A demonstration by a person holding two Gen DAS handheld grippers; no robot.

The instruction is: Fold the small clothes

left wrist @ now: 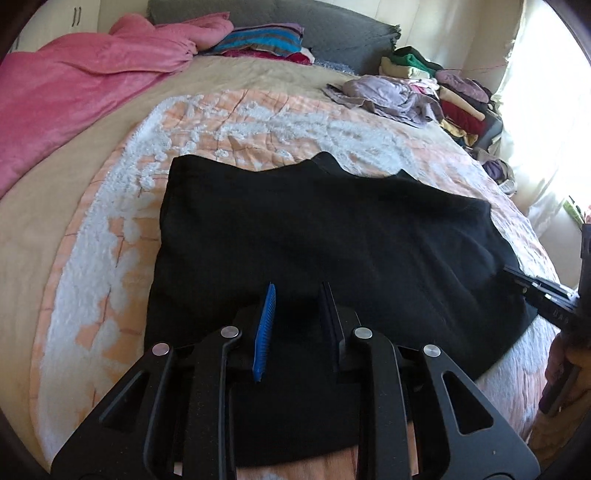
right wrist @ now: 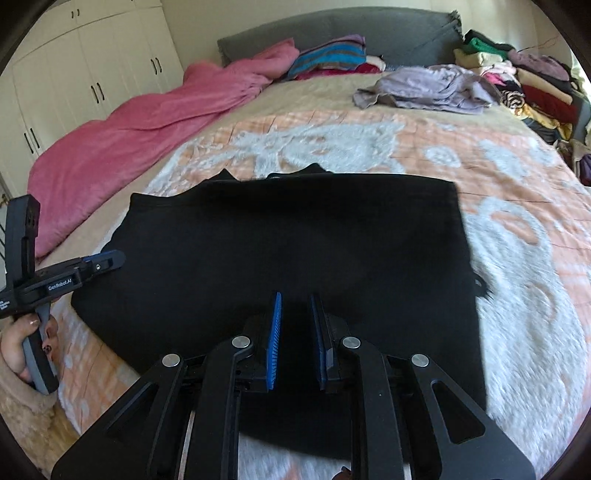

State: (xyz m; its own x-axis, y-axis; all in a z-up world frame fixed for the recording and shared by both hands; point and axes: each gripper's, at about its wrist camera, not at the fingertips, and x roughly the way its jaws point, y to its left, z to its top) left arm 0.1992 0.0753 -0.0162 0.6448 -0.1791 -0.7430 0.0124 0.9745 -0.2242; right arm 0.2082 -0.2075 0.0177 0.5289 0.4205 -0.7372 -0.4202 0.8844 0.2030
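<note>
A black garment [left wrist: 332, 229] [right wrist: 295, 236] lies spread flat on a peach-and-white fluffy blanket [left wrist: 92, 266] [right wrist: 517, 258] on the bed. My left gripper [left wrist: 299, 288] hovers over the garment's near edge, its blue-padded jaws a little apart and only cloth showing beneath the gap. My right gripper [right wrist: 295, 297] stands the same way over the near edge further right, jaws narrowly apart with nothing pinched. In the right wrist view the left gripper [right wrist: 110, 258] reaches the garment's left side, held by a hand [right wrist: 18, 350]. In the left wrist view the right gripper [left wrist: 517, 275] touches the garment's right edge.
A pink blanket [left wrist: 74, 92] [right wrist: 129, 140] lies bunched along the bed's left side. Striped folded clothes [right wrist: 332, 55] sit by the grey headboard [right wrist: 388, 33]. A lilac garment [right wrist: 432, 86] and a pile of mixed clothes [right wrist: 535, 85] lie at the far right. White wardrobes [right wrist: 92, 66] stand at left.
</note>
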